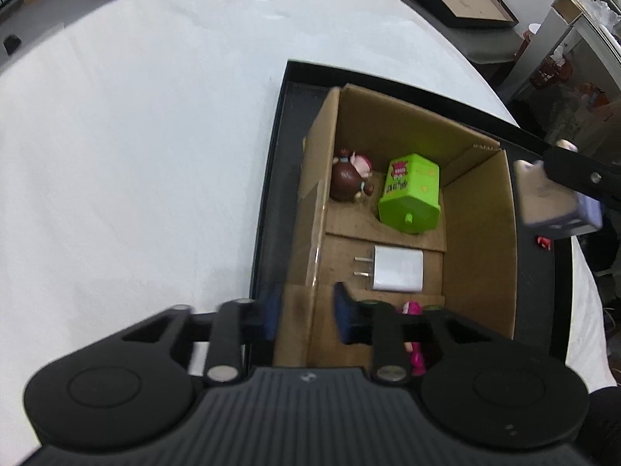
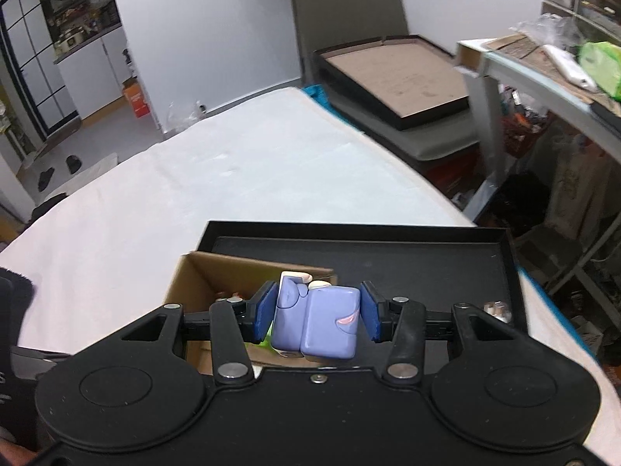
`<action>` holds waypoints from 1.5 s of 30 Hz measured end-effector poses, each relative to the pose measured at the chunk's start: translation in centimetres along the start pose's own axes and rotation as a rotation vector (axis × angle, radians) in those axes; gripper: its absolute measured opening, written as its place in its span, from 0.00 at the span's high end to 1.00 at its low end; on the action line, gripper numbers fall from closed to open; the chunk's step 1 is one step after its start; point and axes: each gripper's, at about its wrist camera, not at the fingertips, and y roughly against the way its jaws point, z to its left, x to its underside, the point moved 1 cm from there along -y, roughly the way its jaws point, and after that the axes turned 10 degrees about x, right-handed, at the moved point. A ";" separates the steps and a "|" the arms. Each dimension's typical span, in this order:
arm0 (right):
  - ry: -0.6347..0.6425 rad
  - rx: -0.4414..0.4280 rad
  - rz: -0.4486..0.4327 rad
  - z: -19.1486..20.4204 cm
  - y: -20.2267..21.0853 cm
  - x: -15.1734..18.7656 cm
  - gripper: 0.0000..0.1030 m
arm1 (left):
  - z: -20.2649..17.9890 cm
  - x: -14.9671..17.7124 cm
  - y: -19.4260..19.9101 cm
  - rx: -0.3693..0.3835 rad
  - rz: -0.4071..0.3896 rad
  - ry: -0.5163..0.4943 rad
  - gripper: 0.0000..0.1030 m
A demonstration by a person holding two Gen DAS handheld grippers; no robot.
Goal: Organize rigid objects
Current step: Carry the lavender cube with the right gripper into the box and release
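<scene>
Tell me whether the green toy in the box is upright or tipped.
Tipped: the green toy lies on its side on the cardboard box floor.

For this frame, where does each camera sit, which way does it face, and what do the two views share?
Left wrist: on the left gripper, looking steeply down into the cardboard box; its blue pads straddle the box's near-left wall.
Right wrist: on the right gripper, looking forward and down over the black tray; its pads clamp a purple toy figure.
Shared: box, tray, white table, the purple figure and the green toy.
</scene>
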 end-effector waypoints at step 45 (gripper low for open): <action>-0.193 -0.146 0.224 3.7 -5.4 1.5 0.47 | 1.9 -0.7 -0.8 0.048 0.053 0.047 0.86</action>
